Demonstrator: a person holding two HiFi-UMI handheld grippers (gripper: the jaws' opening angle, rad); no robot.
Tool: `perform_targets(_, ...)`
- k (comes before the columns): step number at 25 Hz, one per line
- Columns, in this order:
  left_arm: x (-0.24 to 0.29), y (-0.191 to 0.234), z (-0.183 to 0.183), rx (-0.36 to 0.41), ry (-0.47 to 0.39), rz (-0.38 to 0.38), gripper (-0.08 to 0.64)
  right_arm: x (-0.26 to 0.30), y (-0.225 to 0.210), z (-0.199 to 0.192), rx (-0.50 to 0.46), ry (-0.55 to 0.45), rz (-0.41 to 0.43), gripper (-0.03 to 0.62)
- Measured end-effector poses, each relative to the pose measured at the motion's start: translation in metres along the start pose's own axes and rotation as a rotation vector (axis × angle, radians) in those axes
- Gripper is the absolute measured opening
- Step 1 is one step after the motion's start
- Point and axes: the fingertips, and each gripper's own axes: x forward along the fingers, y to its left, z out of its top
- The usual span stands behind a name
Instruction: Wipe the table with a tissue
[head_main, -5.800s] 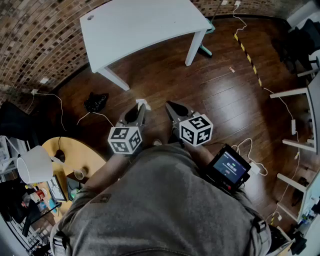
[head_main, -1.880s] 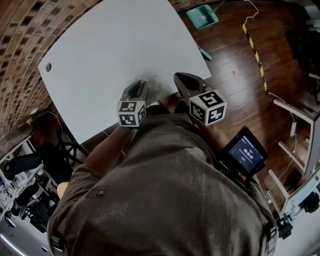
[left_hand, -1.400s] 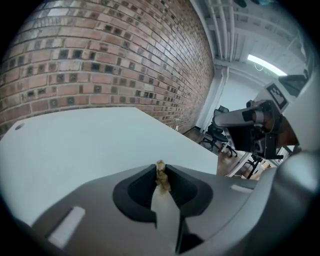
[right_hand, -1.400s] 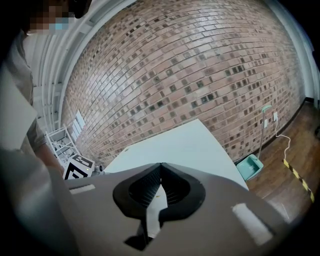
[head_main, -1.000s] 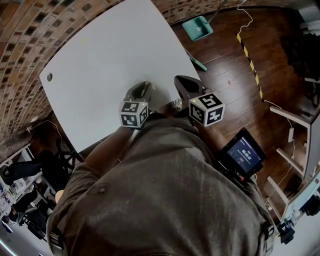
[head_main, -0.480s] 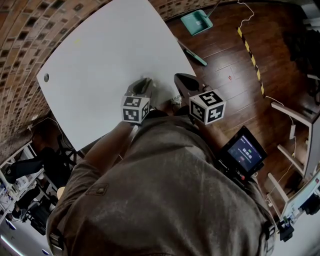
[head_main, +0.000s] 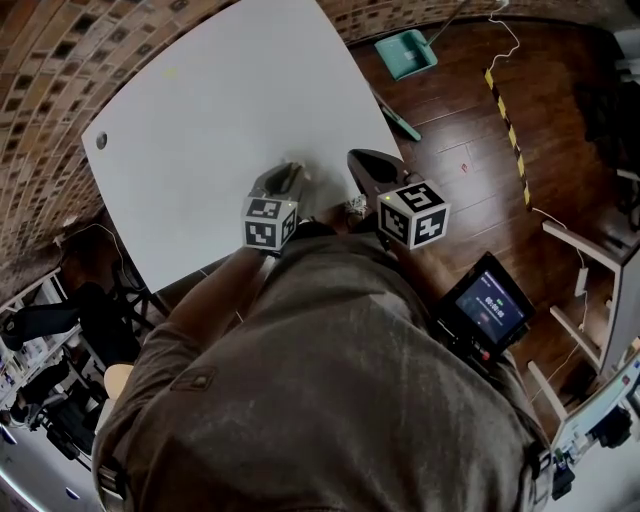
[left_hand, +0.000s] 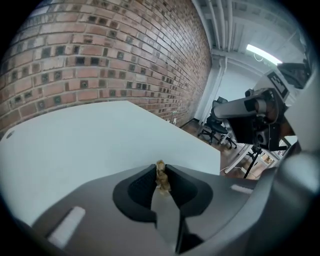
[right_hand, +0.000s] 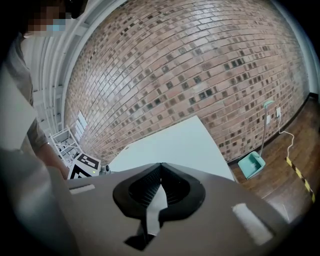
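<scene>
Head view looked steeply down over a person (head_main: 330, 380) standing at the near edge of a white desk (head_main: 200, 120), holding a claw in each hand. The left claw (head_main: 295, 175) hung over the desk's near edge. In the left gripper view its jaws pinched a small crumpled tan tissue (left_hand: 161, 179), which poked out between the tips. Whether the tissue touched the desk surface could not be told. The right claw (head_main: 357, 160) sat just beside the left one, near the desk's corner, jaws pressed together with nothing between them. A teal dustpan (head_main: 405, 52) lay on the dark wooden floor (head_main: 470, 130) beyond the desk, near a brick wall (head_main: 60, 60).
</scene>
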Motion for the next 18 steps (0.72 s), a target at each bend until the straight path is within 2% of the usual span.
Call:
perform_targets(12, -0.034, 0.038, -0.025, -0.055, 0.000, 0.083, 0.057, 0.018, 0.026, 0.000, -0.009, 0.001, 0.042, 0.012)
perform_targets(18, -0.035, 0.042, -0.027, -0.056, -0.005, 0.084, 0.057, 0.019, 0.028, -0.001, -0.010, -0.003, 0.037, 0.012)
